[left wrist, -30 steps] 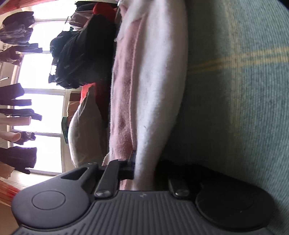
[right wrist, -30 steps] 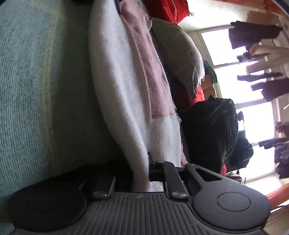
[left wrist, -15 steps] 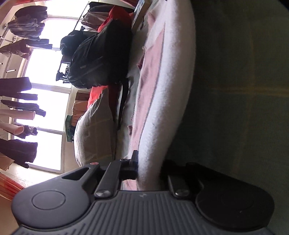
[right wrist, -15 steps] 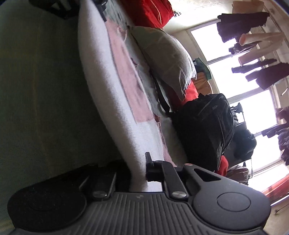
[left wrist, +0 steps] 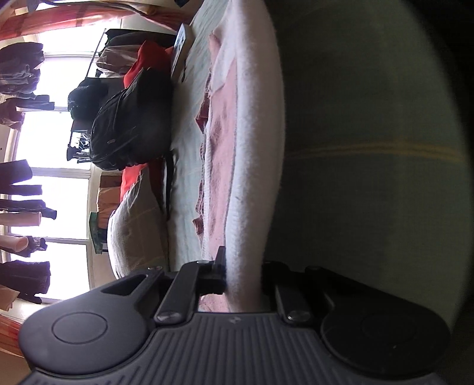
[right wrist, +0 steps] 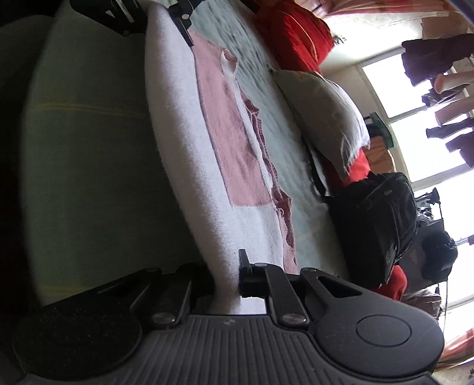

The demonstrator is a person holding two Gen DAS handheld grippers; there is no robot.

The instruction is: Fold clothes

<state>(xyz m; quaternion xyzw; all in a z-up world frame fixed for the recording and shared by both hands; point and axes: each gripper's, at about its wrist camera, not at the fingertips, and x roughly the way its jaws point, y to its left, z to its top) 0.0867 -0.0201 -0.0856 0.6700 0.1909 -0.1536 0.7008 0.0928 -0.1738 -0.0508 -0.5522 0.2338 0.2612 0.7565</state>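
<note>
A white and pink knitted garment (left wrist: pixel 254 154) stretches in a long folded edge over a green bedspread (left wrist: pixel 370 133). My left gripper (left wrist: pixel 241 281) is shut on one end of that edge, the fabric pinched between its black fingers. In the right wrist view the same garment (right wrist: pixel 189 139) runs up the picture, and my right gripper (right wrist: pixel 226 278) is shut on its near end. At the top of that view the left gripper (right wrist: pixel 177 11) shows, clamped on the far end. The edge hangs taut between the two, lifted off the bed.
A black backpack (left wrist: pixel 130 118) stands on the bed beyond the garment, with a grey pillow (right wrist: pixel 323 109) and red bedding (right wrist: pixel 293 32) beside it. Dark clothes (left wrist: pixel 20 71) hang before bright windows. The green bedspread (right wrist: pixel 89 148) lies under the lifted edge.
Both grippers have risen and pulled back with the garment's edge held. More of the bed, backpack and pillow has come into view, and the garment now spans taut between them.
</note>
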